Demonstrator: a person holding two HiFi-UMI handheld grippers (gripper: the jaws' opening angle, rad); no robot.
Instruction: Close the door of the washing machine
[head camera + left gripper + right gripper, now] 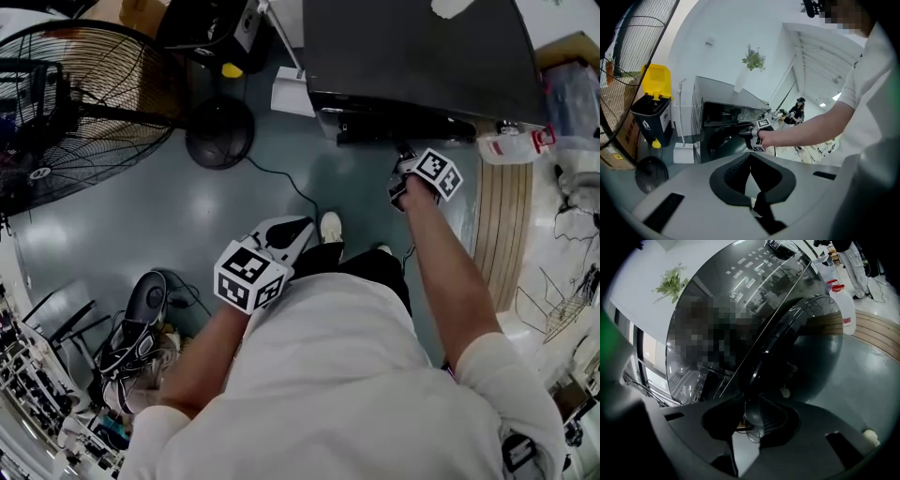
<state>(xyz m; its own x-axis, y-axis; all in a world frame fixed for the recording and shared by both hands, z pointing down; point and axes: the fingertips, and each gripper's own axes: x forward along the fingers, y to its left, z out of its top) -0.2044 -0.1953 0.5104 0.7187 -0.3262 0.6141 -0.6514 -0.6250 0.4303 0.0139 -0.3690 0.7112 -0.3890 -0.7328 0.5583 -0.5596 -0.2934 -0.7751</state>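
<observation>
The dark washing machine (422,56) stands at the top of the head view, with its round glossy door (394,127) swung partly out from the front. In the right gripper view the door (801,348) fills the picture at very close range. My right gripper (403,173) reaches up to the door's lower edge; its jaws (757,411) stand apart with a bit of the rounded rim between the tips. My left gripper (295,230) hangs back above the floor, shut and empty (750,154), pointing at the machine (722,136).
A large wire fan (75,103) and a round black base (220,131) stand at the left, with a yellow-lidded bin (654,108) beyond. A white bottle (511,145) lies on the wooden platform (506,225) at the right. Shoes (131,347) pile up near my left side.
</observation>
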